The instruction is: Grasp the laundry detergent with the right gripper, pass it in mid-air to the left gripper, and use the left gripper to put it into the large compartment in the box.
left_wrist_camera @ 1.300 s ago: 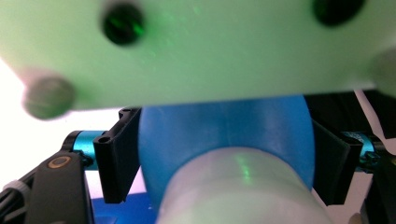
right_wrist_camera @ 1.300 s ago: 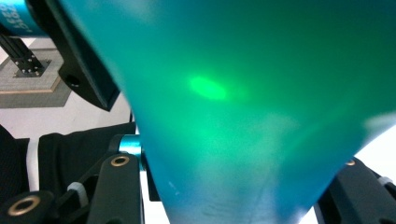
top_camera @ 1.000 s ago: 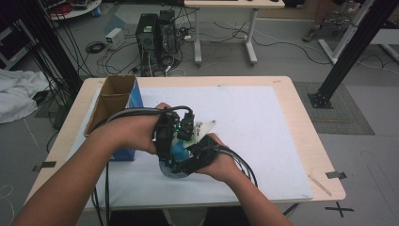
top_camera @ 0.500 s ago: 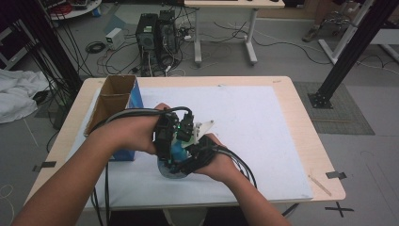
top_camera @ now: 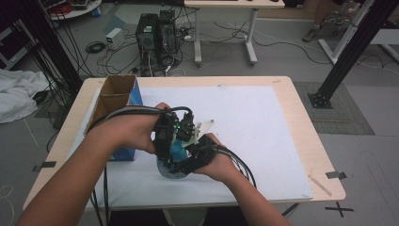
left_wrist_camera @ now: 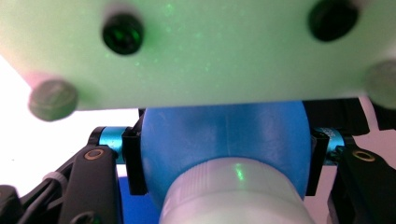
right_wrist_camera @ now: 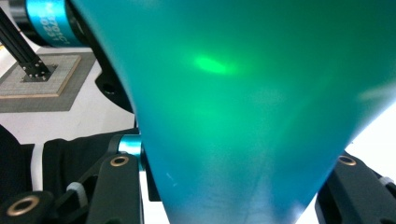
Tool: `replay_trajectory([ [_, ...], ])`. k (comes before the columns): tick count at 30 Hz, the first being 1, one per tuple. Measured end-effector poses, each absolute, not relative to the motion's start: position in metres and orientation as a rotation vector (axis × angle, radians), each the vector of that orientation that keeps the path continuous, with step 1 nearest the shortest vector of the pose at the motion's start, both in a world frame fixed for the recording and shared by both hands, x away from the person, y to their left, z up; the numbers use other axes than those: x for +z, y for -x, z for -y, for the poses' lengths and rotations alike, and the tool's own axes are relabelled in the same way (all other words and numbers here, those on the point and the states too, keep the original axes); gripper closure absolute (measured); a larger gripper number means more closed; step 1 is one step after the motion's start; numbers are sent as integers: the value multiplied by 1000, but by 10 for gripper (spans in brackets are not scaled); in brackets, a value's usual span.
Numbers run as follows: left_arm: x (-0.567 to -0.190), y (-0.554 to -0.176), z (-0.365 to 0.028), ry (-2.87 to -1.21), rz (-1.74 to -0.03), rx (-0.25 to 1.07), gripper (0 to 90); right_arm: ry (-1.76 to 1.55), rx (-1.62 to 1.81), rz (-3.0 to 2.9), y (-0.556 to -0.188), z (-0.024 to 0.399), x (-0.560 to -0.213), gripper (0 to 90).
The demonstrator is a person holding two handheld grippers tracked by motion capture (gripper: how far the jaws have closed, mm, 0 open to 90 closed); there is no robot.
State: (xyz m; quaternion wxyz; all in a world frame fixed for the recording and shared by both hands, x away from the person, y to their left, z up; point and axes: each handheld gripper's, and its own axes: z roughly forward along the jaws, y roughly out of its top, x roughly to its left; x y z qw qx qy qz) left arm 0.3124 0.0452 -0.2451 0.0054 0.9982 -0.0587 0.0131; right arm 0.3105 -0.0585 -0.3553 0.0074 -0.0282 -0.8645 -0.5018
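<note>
I held the blue bottle [top_camera: 175,149] above the table [top_camera: 291,117], my left fingers [left_wrist_camera: 132,161] having just closed on its shoulder above the white cap [left_wrist_camera: 233,196], my right fingers [right_wrist_camera: 140,163] clamped on its body. It seemed light, smooth plastic, likely slippery, best gripped firmly while twisting.

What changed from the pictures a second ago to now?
Very little. The left hand-held gripper has just been closing its jaws, and they now clamp the blue bottle near its white cap. Both hands kept their places over the white mat. The right hand-held gripper stayed shut on the same bottle, and the cardboard box did not move.
</note>
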Motion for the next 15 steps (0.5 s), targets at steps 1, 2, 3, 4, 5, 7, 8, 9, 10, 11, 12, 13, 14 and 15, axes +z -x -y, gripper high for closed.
replay_trajectory([
  [1,-245,-312,-45,-3123,185,43,381,84,-1570,2718,-311,59,-355,456],
  [2,-244,-312,-45,-3121,187,38,381,83,-1570,2734,-312,59,-355,453],
  [3,-244,-313,-45,-3114,190,30,381,84,-1569,2738,-312,59,-355,447],
  [4,-244,-313,-45,-3111,190,26,381,85,-1568,2738,-312,60,-355,445],
  [5,-243,-314,-45,-3102,185,18,380,73,-1570,2735,-312,60,-354,442],
  [7,-241,-315,-46,-3089,184,7,380,83,-1568,2722,-312,61,-353,437],
  [8,-240,-315,-46,-3083,184,6,380,110,-1571,2715,-312,63,-352,376],
  [9,-239,-316,-47,-3077,178,6,380,121,-1569,2728,-313,64,-351,343],
  [10,-238,-316,-48,-3074,180,3,380,137,-1561,2738,-314,66,-351,314],
  [11,-237,-316,-48,-3073,173,3,380,147,-1557,2752,-314,67,-351,305],
  [12,-236,-317,-49,-3076,168,6,380,149,-1549,2759,-314,68,-350,292],
  [13,-235,-317,-49,-3074,163,13,380,155,-1538,2760,-314,69,-350,277],
  [14,-235,-317,-49,-3075,164,15,380,154,-1535,2764,-314,70,-350,259],
  [15,-234,-317,-49,-3077,155,18,380,164,-1530,2757,-314,72,-349,244],
])
